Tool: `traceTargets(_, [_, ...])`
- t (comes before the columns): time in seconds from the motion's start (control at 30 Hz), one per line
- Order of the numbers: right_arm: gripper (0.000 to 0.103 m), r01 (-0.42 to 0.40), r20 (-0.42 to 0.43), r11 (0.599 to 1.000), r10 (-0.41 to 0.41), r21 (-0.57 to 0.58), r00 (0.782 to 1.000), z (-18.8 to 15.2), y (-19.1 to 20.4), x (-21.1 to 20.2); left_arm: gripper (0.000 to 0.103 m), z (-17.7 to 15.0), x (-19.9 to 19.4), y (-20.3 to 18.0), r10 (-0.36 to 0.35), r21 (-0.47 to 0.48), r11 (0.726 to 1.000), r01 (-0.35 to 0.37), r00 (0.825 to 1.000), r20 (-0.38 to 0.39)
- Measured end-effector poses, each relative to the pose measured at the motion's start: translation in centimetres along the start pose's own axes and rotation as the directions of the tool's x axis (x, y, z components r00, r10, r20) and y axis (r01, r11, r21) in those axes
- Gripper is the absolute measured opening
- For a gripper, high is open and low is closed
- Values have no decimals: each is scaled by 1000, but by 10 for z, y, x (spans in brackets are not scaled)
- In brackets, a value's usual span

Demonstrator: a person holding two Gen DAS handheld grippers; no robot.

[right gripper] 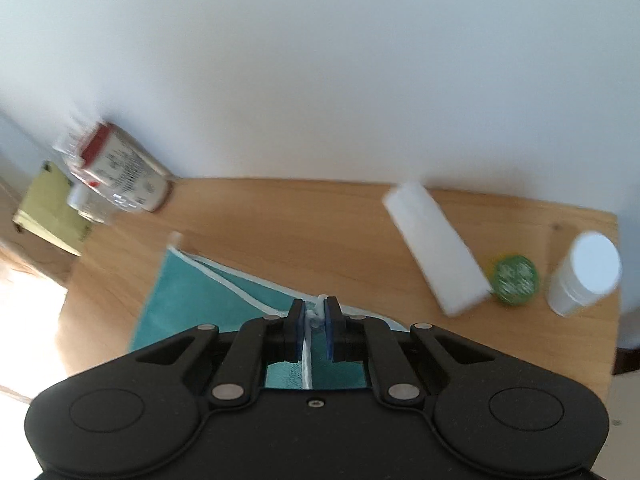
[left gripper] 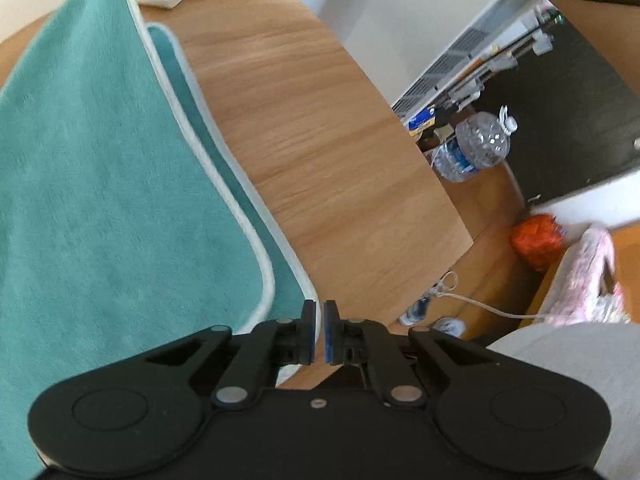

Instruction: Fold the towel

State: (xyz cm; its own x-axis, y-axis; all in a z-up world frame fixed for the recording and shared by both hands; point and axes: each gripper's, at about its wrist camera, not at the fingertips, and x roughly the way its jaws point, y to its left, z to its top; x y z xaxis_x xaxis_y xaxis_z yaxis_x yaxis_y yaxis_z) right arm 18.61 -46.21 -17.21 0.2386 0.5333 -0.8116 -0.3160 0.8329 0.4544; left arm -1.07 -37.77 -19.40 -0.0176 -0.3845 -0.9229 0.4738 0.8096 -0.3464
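The teal towel [left gripper: 112, 184], half lifted over the wooden table [left gripper: 320, 160], is pinched at its white hem by both the left gripper [left gripper: 319, 330] and the right gripper [right gripper: 314, 328], so the fold seems underway and the edges should next be laid down aligned

Teal towel [left gripper: 100, 200]: left and lower portions cut off by the left wrist view's edge. Red-and-white carton [right gripper: 120, 172] and clear bottle [right gripper: 86, 196] beside it: blurred, labels illegible. Left gripper [left gripper: 320, 330]: whether its nearly closed pads pinch the towel's white hem cannot be told.
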Motion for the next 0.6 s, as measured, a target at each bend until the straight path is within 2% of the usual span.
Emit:
traceTargets(0.1, [12,69,-40,997,-68,23,997,-13,-19,19,4,1,3,7,38,-25,999,-38,999,-5])
traceTargets(0.13, [18,79,-41,996,-78,42,996,-15,-24,26,4,1,1,9,49,-33,998,-49,999,5])
traceTargets(0.2, [21,69,-30,995,-67,78,997,-20,-33,31,5,0,0,14,73,-56,996,-73,997,13])
traceTargets(0.27, [35,72,-25,995,-70,74,997,-22,-36,30,10,-2,1,21,95,-81,992,-94,995,9])
traceTargets(0.3, [38,85,-24,994,-84,66,996,-22,-37,27,12,-2,1,24,107,-94,990,-106,994,8])
traceTargets(0.43, [41,102,-14,994,-102,-44,995,-31,-32,-2,18,-4,-4,36,134,-136,982,-130,991,23])
traceTargets(0.5, [41,88,-21,992,-90,-90,996,-40,-29,-15,28,-1,-12,44,160,-150,977,-153,986,41])
traceTargets(0.6, [42,72,-49,991,-77,-112,996,-57,-21,-25,34,9,-31,59,202,-167,968,-186,976,85])
